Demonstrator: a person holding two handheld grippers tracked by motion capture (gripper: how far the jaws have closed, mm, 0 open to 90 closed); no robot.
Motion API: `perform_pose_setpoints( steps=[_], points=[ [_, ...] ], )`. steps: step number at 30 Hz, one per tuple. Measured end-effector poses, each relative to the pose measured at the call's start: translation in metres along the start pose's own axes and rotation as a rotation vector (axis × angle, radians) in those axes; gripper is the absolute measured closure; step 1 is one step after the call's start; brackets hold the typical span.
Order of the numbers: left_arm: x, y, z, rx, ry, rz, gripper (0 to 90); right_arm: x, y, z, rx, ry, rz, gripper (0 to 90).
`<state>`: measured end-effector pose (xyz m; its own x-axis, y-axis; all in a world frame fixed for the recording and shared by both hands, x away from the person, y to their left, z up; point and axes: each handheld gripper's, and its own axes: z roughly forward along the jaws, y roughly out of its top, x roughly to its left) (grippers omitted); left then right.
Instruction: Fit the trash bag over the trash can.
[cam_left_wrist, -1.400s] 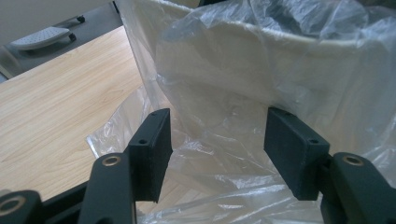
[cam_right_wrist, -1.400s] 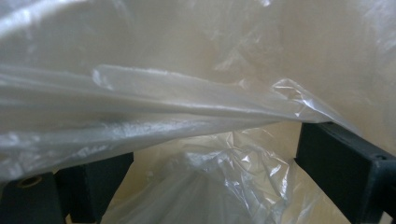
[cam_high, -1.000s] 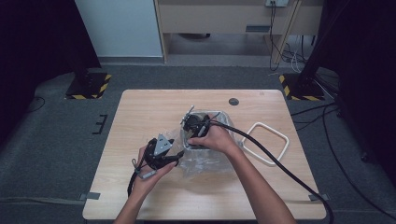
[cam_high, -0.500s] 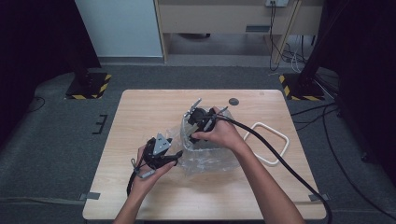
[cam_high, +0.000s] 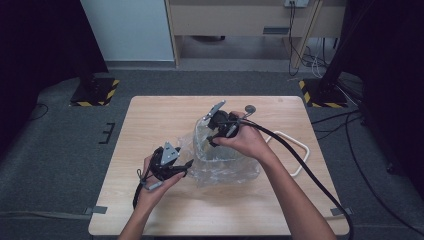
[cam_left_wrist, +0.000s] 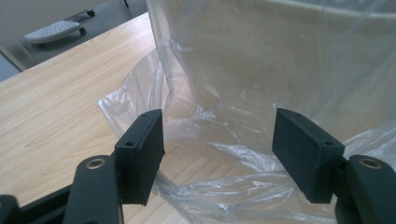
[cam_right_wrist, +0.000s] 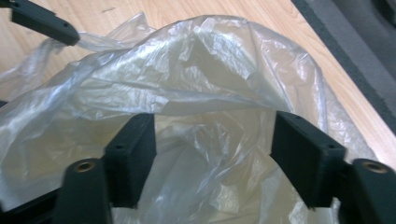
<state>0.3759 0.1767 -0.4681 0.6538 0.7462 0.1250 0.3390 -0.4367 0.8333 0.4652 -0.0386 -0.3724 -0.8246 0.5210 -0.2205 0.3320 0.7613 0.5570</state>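
A clear plastic bag (cam_high: 227, 162) lies crumpled on the wooden table (cam_high: 150, 117), and its upper part stands up at my right gripper (cam_high: 212, 139). In the right gripper view the jaws (cam_right_wrist: 212, 154) have just been closing. They still stand apart, with the bag's (cam_right_wrist: 187, 70) rim arching over them and loose film between the pads. My left gripper (cam_high: 186, 167) rests low at the bag's left edge. Its jaws (cam_left_wrist: 217, 154) have just been opening a little and stand apart, with the bag's film (cam_left_wrist: 261, 70) lying between and beyond them, unpressed.
A white wire loop (cam_high: 296, 150) lies on the table right of the bag. A small dark round thing (cam_high: 250, 108) sits near the far edge. The right gripper's thick black cable (cam_high: 310, 175) trails off to the lower right. Grey floor surrounds the table.
My right gripper has risen and shifted toward the far right, and the bag's top has come up with it. The left gripper has stayed in place.
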Motion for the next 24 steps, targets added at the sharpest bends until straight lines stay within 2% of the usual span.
perform_pose_setpoints(
  steps=[2,5,9,16,20,24],
  points=[
    [0.000,-0.001,0.001,0.003,-0.002,0.000,33.8,0.001,-0.003,0.000,0.010,0.023,0.002,34.5],
    [0.000,-0.001,0.002,0.010,-0.002,0.004,33.8,0.001,-0.008,0.006,0.032,0.029,-0.004,32.7],
    [0.001,0.000,-0.001,-0.003,0.002,-0.002,34.1,0.003,-0.011,0.009,0.042,0.036,-0.014,33.6],
    [0.004,0.003,-0.007,-0.028,0.009,0.000,34.1,0.002,-0.009,-0.002,-0.003,0.054,-0.025,30.5],
    [0.005,0.004,-0.011,-0.041,0.015,-0.007,34.3,-0.002,-0.011,-0.008,-0.001,0.036,-0.026,35.3],
    [0.009,0.008,-0.020,-0.052,0.029,-0.006,34.4,-0.011,-0.015,-0.016,-0.010,0.022,-0.009,46.1]
  ],
)
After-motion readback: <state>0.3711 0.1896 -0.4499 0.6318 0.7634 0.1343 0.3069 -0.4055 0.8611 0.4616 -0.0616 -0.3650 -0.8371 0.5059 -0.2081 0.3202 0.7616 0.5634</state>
